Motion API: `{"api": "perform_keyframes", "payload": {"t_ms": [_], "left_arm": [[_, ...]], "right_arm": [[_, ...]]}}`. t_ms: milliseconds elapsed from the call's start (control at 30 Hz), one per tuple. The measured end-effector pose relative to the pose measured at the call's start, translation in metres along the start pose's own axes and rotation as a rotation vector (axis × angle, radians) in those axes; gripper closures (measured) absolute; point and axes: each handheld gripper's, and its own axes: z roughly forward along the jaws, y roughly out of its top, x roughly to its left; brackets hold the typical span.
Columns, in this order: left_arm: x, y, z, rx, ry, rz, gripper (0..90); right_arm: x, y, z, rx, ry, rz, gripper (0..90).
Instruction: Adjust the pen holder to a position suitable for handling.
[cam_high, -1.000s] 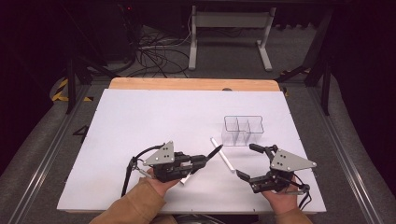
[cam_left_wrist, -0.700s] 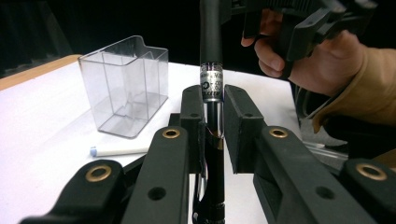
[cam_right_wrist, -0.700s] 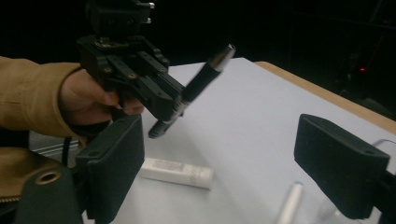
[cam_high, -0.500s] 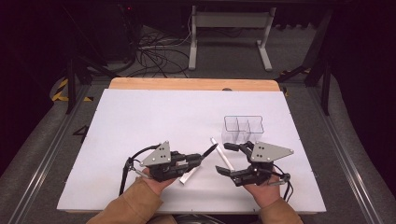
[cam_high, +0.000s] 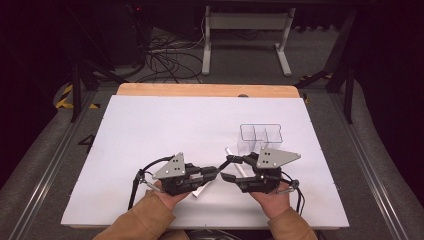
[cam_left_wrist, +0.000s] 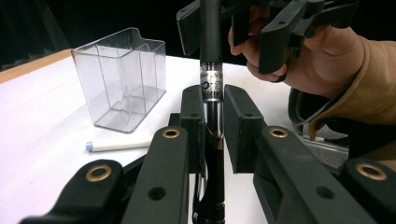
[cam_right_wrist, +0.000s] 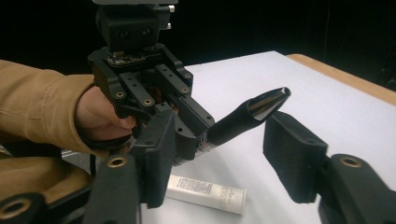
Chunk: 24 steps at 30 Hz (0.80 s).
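Observation:
My left gripper (cam_left_wrist: 215, 95) is shut on a black pen (cam_left_wrist: 211, 28), which sticks out past its jaws. From the right gripper view the pen (cam_right_wrist: 243, 116) points up and right, its shiny tip in the gap of my right gripper (cam_right_wrist: 224, 126). Those jaws have just been closing; the pen is between them and the pads stand apart from it. In the high view the left gripper (cam_high: 214, 172) and right gripper (cam_high: 227, 167) face each other tip to tip near the table's front edge.
A clear three-compartment container (cam_high: 260, 137) stands just behind the right gripper. A white marker with a blue end (cam_left_wrist: 121, 144) lies in front of it. A white tube (cam_right_wrist: 205, 191) lies on the white table (cam_high: 150, 130) under the grippers.
My right gripper has moved left to meet the left gripper, and its jaws have narrowed around the pen's tip. The left gripper has kept still with the pen.

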Motion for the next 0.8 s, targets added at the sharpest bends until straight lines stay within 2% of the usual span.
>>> {"api": "perform_keyframes", "payload": {"t_ms": [333, 467, 600, 800], "left_arm": [[-0.002, -0.0011, 0.0034, 0.013, 0.001, 0.013, 79.4], [-0.0027, -0.0014, 0.0042, 0.017, 0.003, 0.022, 79.4], [-0.003, -0.0016, 0.0049, 0.024, 0.005, 0.024, 79.4], [-0.0039, -0.0018, 0.0059, 0.028, 0.01, 0.031, 79.4]], "right_arm": [[-0.0006, -0.001, 0.0053, 0.018, -0.007, 0.031, 60.2], [-0.0026, -0.0016, 0.0041, 0.015, -0.007, 0.06, 67.4], [-0.0039, -0.0018, 0.0042, 0.008, 0.005, 0.073, 69.4], [-0.0033, -0.0015, 0.0041, 0.01, 0.004, 0.065, 71.0]]}}
